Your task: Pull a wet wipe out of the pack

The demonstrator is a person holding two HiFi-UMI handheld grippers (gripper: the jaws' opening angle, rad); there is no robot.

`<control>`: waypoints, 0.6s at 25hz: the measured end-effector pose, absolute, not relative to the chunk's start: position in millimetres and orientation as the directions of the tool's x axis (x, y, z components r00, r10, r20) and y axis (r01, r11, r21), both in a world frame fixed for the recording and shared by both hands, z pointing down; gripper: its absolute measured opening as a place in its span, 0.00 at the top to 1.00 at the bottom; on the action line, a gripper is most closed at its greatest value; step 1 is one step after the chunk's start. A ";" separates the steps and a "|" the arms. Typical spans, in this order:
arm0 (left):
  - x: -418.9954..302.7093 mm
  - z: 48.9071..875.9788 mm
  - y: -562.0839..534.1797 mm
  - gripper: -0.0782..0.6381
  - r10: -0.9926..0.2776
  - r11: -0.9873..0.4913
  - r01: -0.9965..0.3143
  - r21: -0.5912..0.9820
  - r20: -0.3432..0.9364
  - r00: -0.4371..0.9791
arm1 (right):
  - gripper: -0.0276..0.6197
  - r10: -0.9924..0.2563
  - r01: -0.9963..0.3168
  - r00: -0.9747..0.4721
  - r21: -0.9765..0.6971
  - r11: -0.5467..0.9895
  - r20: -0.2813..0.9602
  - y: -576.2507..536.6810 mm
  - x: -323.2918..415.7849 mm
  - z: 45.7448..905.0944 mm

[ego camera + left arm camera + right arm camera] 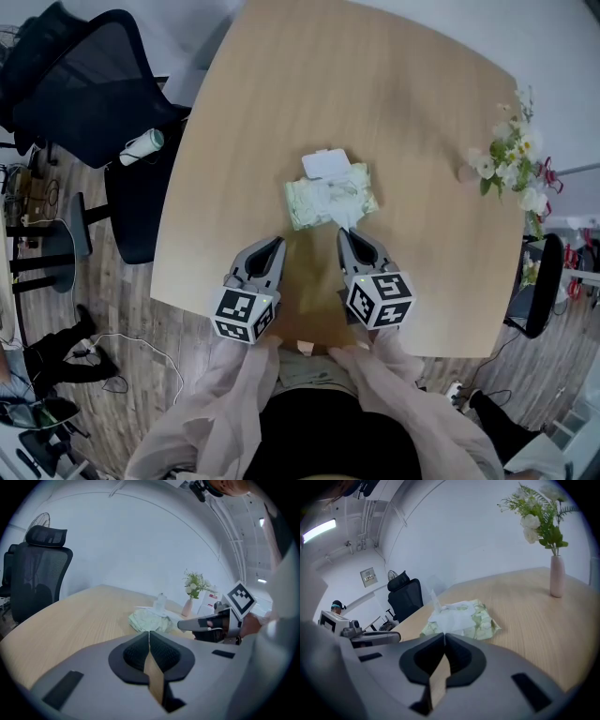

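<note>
In the middle of the head view, flat on the tan counter [375,94]: a green pack [309,202], with its white lid [325,164] flipped open toward the top of the frame. Out of the pack's top, a white wipe [339,208], narrowing to a thin point toward the bottom of the frame. Clenched on that point: the right tongs [345,232], jaws pressed together with the wipe's tip between them. Just left of these, the left tongs [278,242], clenched too, with nothing between the jaws, apart from the pack and near the counter's bottom edge. On the back of each, a cube [379,298] with square markers. Behind the cubes, pale pink sleeves [403,375] at the bottom of the frame. At the upper right of the right gripper view, well apart from the pack, a small pink vase [557,576] with white flowers [539,517]. Off the counter, in the upper left of the head view, a black chair [84,84] on a wood floor [122,309].
</note>
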State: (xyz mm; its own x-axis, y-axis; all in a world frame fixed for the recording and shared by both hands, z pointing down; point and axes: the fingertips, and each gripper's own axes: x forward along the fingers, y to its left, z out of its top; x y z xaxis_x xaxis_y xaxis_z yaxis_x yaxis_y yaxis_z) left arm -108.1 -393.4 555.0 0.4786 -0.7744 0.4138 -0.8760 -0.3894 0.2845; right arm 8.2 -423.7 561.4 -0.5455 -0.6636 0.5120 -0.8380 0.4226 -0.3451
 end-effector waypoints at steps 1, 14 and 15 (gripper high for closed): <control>-107.4 554.7 -392.6 0.87 -0.773 -0.393 -0.874 0.285 0.413 0.482 | 0.94 -0.664 -0.838 -0.545 -0.344 0.423 0.511 -422.7 8.2 560.8; -109.7 548.4 -380.7 0.87 -0.773 -0.406 -0.870 0.280 0.402 0.490 | 0.94 -0.669 -0.836 -0.549 -0.346 0.426 0.501 -407.3 3.7 554.9; -109.9 548.0 -380.4 0.87 -0.774 -0.407 -0.870 0.279 0.400 0.491 | 0.94 -0.670 -0.836 -0.548 -0.345 0.426 0.501 -406.6 4.4 554.9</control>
